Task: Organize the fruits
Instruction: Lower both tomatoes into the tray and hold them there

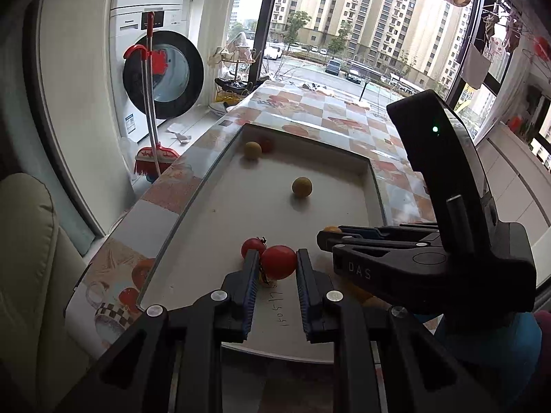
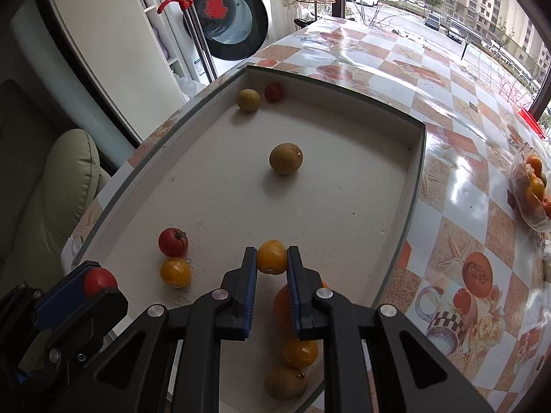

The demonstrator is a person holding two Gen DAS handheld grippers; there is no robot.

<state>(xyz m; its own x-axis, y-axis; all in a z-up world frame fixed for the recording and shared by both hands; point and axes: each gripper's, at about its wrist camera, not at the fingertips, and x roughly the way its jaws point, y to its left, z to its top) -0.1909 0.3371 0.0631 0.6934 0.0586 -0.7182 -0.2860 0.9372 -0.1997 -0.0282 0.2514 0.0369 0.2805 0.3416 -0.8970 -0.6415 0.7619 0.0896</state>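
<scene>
My left gripper (image 1: 277, 261) is shut on a red tomato (image 1: 279, 261) just above the white tray (image 1: 220, 168); in the right wrist view it shows at lower left, still holding that tomato (image 2: 100, 281). My right gripper (image 2: 272, 258) is shut on a small yellow-orange fruit (image 2: 272, 256); in the left wrist view it (image 1: 325, 235) stands at the right. In the tray lie another red tomato (image 2: 173, 242), a yellow fruit (image 2: 175, 272), a brown round fruit (image 2: 286, 158), and a brown fruit (image 2: 248, 99) with a red one (image 2: 273, 92) in the far corner.
Under my right gripper lie an orange (image 2: 280, 304), a yellow fruit (image 2: 300, 352) and a brown fruit (image 2: 286, 383). A glass bowl of oranges (image 2: 533, 186) sits on the checked tablecloth (image 2: 447, 158) at right. A washing machine (image 1: 162, 69), a broom (image 1: 155, 151) and a cushioned chair (image 1: 24, 275) stand left.
</scene>
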